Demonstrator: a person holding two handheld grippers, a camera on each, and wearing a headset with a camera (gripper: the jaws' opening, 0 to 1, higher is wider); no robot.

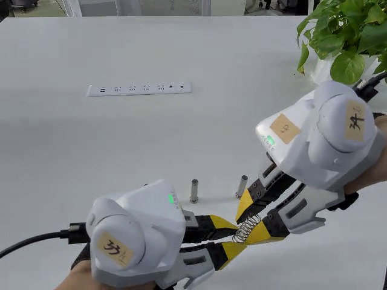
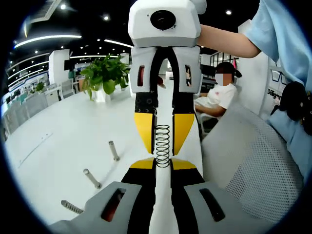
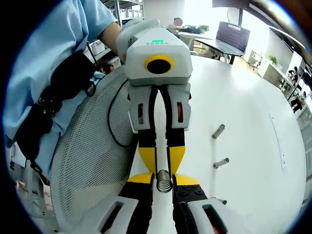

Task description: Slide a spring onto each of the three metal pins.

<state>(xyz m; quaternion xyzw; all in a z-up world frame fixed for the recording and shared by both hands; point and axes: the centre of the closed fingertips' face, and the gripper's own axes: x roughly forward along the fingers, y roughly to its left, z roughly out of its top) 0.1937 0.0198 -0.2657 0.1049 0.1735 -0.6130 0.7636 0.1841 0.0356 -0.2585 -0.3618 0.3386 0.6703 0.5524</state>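
A small steel spring (image 1: 245,228) hangs above the white table (image 1: 181,139), held between both grippers. My left gripper (image 1: 233,237) reaches in from the lower left and is shut on the spring's (image 2: 162,144) near end. My right gripper (image 1: 255,219) comes from the right, its jaws closed along the spring's (image 3: 164,181) other end. Two bare metal pins (image 1: 194,190) (image 1: 242,186) stand upright just behind the grippers. In the left gripper view a third pin (image 2: 71,207) carries a spring, beside the bare pins (image 2: 91,178) (image 2: 113,150).
A white power strip (image 1: 139,89) lies farther back on the table. A potted plant (image 1: 344,33) stands at the far right corner. A black cable (image 1: 30,241) trails from the left gripper. A mesh chair (image 2: 263,161) sits at the table's near edge.
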